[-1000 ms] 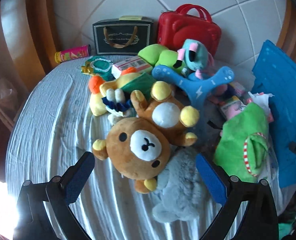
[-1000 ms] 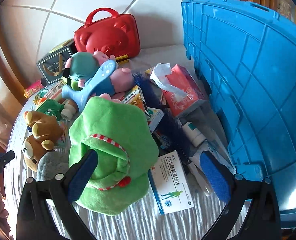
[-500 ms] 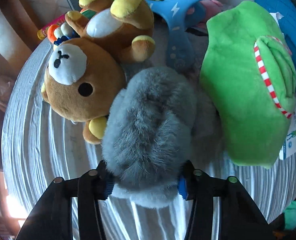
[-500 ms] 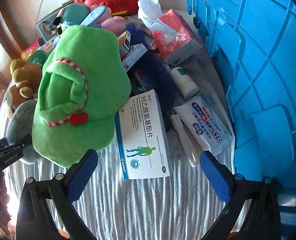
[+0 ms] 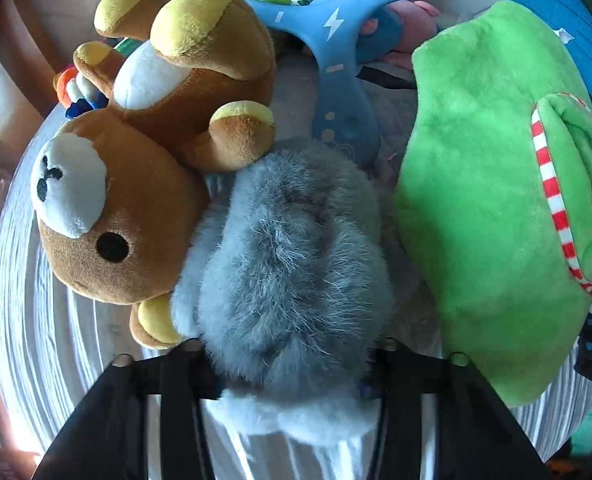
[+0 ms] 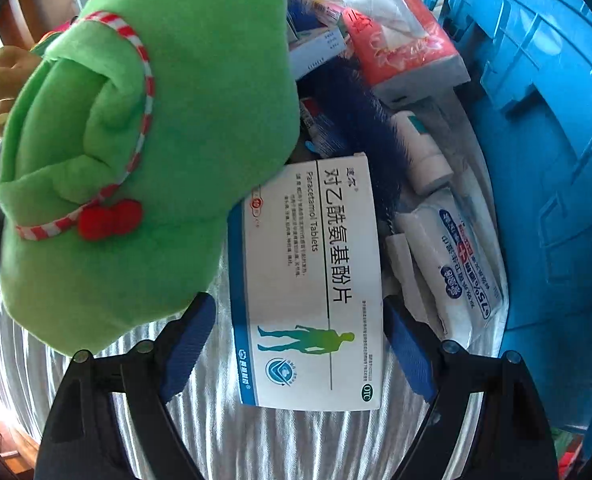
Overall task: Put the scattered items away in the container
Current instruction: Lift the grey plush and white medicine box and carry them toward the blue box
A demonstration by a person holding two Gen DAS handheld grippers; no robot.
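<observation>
My left gripper (image 5: 290, 376) is shut on a grey furry plush (image 5: 284, 256) that lies on the striped cloth, its pads pressed into the fur at both sides. A brown bear plush (image 5: 108, 208) lies against it on the left and a green plush (image 5: 491, 208) on the right. My right gripper (image 6: 296, 344) stands open around the lower end of a white and blue Paracetamol tablet box (image 6: 311, 280), fingers on either side and not touching it. The blue container (image 6: 547, 140) stands at the right.
A blue boomerang-shaped toy (image 5: 343, 52) lies behind the grey plush. Beside the tablet box lie a dark blue brush (image 6: 359, 120), a white tube (image 6: 423, 152), a wipes packet (image 6: 459, 264) and a red tissue pack (image 6: 399, 44). The green plush (image 6: 136, 140) overlaps the box's left edge.
My left gripper came down onto the grey plush and shut on it. My right gripper moved down and forward and narrowed its fingers around the tablet box.
</observation>
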